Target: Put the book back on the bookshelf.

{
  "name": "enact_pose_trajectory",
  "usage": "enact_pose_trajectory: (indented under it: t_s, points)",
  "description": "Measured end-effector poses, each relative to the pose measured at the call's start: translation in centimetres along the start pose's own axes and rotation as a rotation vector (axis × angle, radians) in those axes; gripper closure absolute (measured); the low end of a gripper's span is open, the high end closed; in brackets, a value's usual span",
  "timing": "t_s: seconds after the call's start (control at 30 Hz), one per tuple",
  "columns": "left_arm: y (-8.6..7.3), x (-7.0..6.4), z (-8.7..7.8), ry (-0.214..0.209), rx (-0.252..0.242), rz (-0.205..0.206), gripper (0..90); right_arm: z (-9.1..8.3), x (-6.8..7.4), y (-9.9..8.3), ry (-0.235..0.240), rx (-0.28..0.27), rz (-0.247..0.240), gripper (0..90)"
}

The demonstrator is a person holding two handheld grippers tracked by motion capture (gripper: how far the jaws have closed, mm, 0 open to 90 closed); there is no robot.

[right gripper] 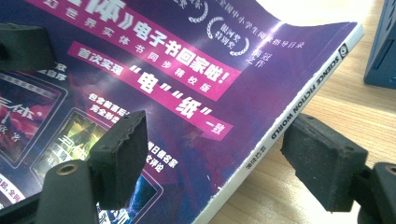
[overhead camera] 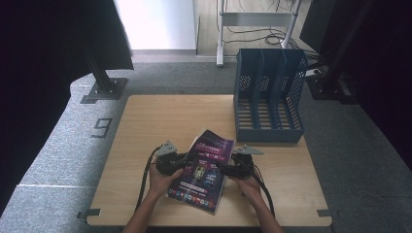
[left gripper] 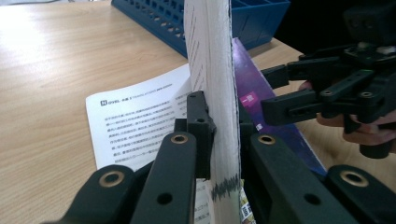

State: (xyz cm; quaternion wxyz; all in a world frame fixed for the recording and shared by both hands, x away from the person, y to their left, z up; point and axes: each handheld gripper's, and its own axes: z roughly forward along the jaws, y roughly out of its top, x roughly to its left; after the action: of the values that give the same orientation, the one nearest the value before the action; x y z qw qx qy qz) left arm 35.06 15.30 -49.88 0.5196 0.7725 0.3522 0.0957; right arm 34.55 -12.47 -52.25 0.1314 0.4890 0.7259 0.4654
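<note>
My left gripper (left gripper: 223, 140) pinches magazine (overhead camera: 204, 167) pages tight – near middle of table (overhead camera: 145, 126). My right gripper (right gripper: 224, 158) wide apart, spine between jaws. Long side points far – toward blue rack (overhead camera: 269, 94).

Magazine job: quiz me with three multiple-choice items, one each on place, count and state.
1. Where does the blue file rack stand?
A. far right of the table
B. near left corner
C. on the floor

2. How many slots does the rack have?
A. one
B. three
C. six

3. What is the left gripper doing?
A. hanging open
B. lying on the table
C. clamping the magazine pages

Key: A, it stands beyond the magazine on the right; B, two dividers make three slots; C, its jaws press a page block from both sides.
</note>
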Motion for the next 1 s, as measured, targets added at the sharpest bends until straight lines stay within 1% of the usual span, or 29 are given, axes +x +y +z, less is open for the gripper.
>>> enact_pose_trajectory:
  t_s: [0.1,0.13,0.27,0.57,0.7,0.8,0.87,0.9,0.93,1.0]
  points:
    - [-0.2,0.2,0.3,0.007,0.009,-0.008,84.1,0.1,0.0,0.0,0.003,0.001,0.001,23.0]
    - [-0.4,0.4,0.5,0.012,0.022,-0.014,84.1,0.1,0.0,0.0,0.003,0.002,0.0,23.1]
    - [-0.6,0.6,0.8,0.02,0.037,-0.015,84.1,0.2,0.1,0.0,0.001,0.009,-0.005,23.1]
    - [-1.0,0.7,1.6,0.058,0.082,0.002,83.9,0.9,0.1,-0.1,-0.013,0.025,-0.012,23.1]
    - [-1.2,1.0,1.9,0.069,0.093,0.005,83.8,1.2,0.0,0.0,-0.016,0.032,-0.021,23.5]
    - [-1.5,1.2,2.3,0.083,0.116,0.005,83.6,1.4,0.0,0.0,-0.02,0.038,-0.024,23.9]
    - [-1.7,1.1,2.5,0.098,0.128,0.019,83.4,1.6,-0.1,-0.1,-0.023,0.045,-0.026,24.0]
    - [-1.7,1.1,2.5,0.098,0.128,0.019,83.4,1.7,-0.1,-0.1,-0.023,0.05,-0.022,24.0]
    - [-1.8,1.1,2.7,0.104,0.143,0.024,83.3,1.8,-0.1,-0.1,-0.025,0.052,-0.023,24.0]
    - [-1.9,1.1,2.9,0.106,0.157,0.022,83.0,2.0,-0.1,-0.1,-0.03,0.057,-0.024,24.2]
